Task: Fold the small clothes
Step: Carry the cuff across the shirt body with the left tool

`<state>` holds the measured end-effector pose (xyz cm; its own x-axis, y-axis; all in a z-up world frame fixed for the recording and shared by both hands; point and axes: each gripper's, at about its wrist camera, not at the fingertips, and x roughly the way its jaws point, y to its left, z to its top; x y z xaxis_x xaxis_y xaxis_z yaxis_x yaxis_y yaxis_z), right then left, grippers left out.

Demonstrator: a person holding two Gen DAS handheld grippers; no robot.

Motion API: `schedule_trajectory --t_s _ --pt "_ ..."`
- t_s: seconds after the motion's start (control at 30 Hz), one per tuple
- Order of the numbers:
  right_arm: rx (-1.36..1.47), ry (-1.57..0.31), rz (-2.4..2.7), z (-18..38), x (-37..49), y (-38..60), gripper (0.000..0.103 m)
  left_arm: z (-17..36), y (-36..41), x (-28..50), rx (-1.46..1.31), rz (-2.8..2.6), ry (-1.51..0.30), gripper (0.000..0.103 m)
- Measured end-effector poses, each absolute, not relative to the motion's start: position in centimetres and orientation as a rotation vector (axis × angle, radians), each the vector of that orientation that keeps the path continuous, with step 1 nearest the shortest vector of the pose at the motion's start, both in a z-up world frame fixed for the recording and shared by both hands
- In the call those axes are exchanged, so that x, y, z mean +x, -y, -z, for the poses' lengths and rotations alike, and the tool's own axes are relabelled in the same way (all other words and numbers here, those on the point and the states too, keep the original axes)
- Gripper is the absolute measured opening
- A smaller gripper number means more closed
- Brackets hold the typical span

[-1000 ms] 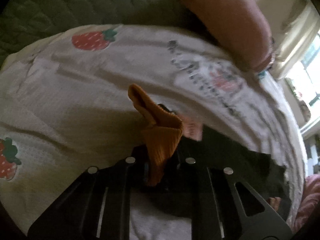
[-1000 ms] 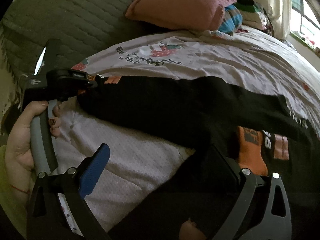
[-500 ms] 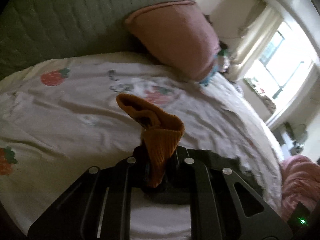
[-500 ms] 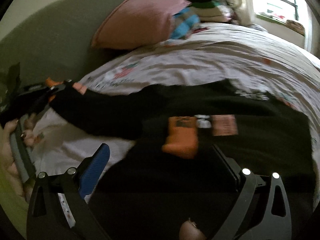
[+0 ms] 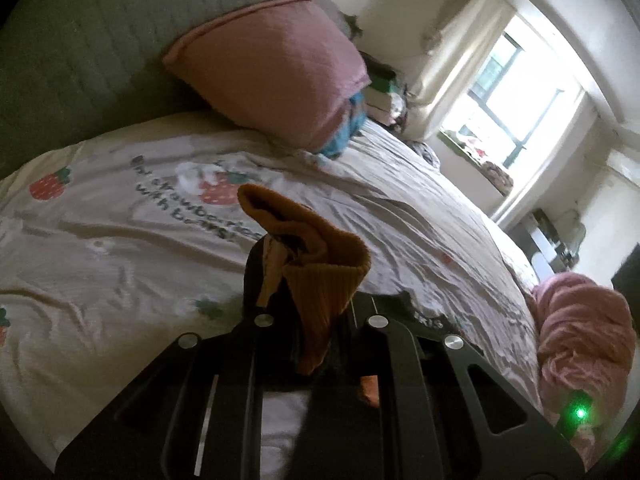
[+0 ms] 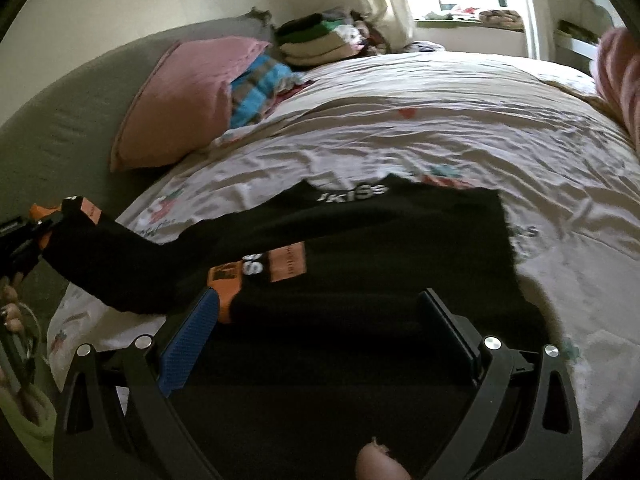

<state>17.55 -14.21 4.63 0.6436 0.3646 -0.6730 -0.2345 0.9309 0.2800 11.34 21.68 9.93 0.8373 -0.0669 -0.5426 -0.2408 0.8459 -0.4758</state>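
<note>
A black top (image 6: 400, 248) with orange patches and white letters lies spread on the strawberry-print bedsheet (image 6: 440, 136). Its sleeve (image 6: 120, 264) stretches up to the far left, where my left gripper (image 6: 36, 228) holds the end. In the left wrist view the left gripper (image 5: 312, 320) is shut on the ribbed orange cuff (image 5: 320, 264), which stands up above the fingers, clear of the sheet. My right gripper (image 6: 320, 320) hovers open over the top's near part, its blue pad (image 6: 188, 344) and the other finger wide apart with black cloth below them.
A pink pillow (image 6: 180, 104) leans on the green headboard (image 5: 80, 40). Folded clothes (image 6: 320, 40) are stacked behind it, with a striped blue piece (image 6: 256, 88) beside the pillow. A pink blanket (image 5: 580, 328) is bunched at the bed's right edge. A window (image 5: 516, 92) is beyond.
The left gripper has risen with the orange cuff, lifting the sleeve off the sheet. The right gripper has swept sideways across the black top and rolled; it stays open.
</note>
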Motion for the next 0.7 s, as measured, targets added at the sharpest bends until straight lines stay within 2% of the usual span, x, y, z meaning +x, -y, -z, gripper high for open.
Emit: schedule_trajectory --t_s 0.37,0.7 --pt "0.253 -0.772 -0.292 -5.5 16.9 18.8 0.098 -11.6 -14.1 13.4 -0.462 0.032 -0.605 0.006" --pt "0.289 -0.759 -0.260 -5.4 16.5 21.7 0.098 -10.2 -9.3 15.3 -0.413 0.114 -0.662 0.006"
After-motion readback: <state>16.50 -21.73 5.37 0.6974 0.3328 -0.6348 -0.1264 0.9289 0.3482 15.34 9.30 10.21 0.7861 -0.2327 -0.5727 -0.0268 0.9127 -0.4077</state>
